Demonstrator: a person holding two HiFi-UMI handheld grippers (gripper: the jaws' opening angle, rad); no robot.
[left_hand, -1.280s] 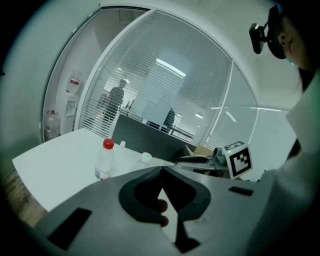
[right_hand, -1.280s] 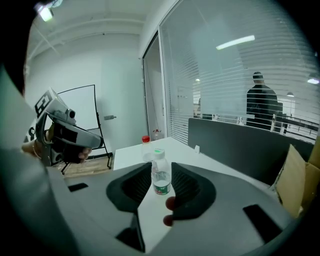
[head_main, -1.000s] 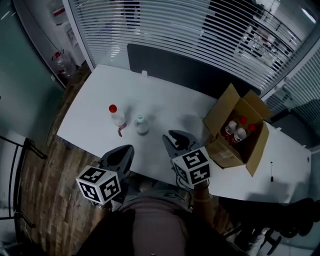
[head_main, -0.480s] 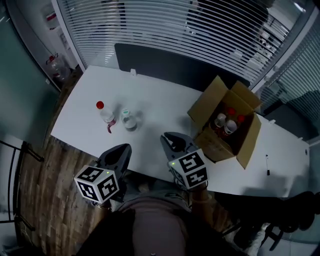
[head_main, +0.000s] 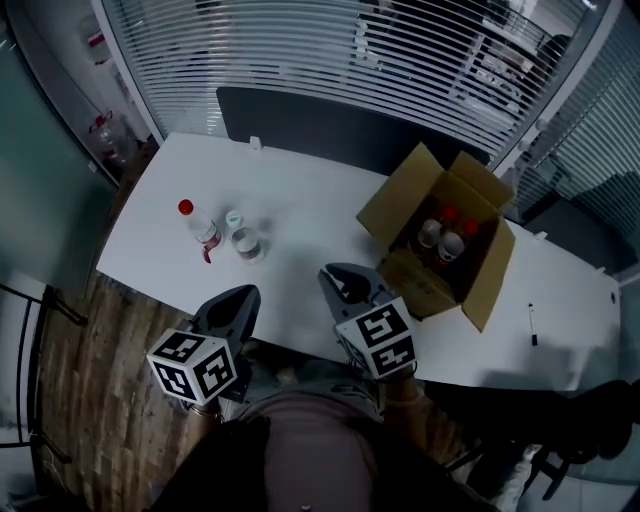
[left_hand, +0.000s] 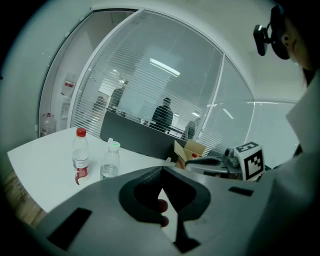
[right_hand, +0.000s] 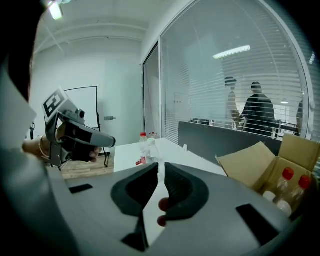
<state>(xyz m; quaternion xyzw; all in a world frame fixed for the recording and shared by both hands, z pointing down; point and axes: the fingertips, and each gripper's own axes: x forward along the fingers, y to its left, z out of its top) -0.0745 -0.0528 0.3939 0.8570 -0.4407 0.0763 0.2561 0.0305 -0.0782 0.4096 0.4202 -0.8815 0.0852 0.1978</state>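
Both grippers hang at the near edge of a white table (head_main: 310, 215), holding nothing. My left gripper (left_hand: 161, 170) has its jaw tips together; the same gripper (head_main: 238, 300) shows low in the head view. My right gripper (right_hand: 161, 167) keeps a thin slit between its jaws and is also seen from above (head_main: 345, 280). Far left on the table stand a red-capped bottle (head_main: 190, 222) and a green-capped bottle (head_main: 243, 240). An open cardboard box (head_main: 440, 240) with several capped bottles inside stands at the right.
A dark divider panel (head_main: 330, 125) runs along the table's far edge, with slatted glass walls behind it. The wooden floor (head_main: 70, 380) lies to the left. A pen (head_main: 531, 325) rests on the table right of the box. People stand beyond the glass.
Both gripper views have swung right, bringing the box into sight. The green-capped bottle no longer sits between the right jaws, whose gap has narrowed. The bottles themselves stay put.
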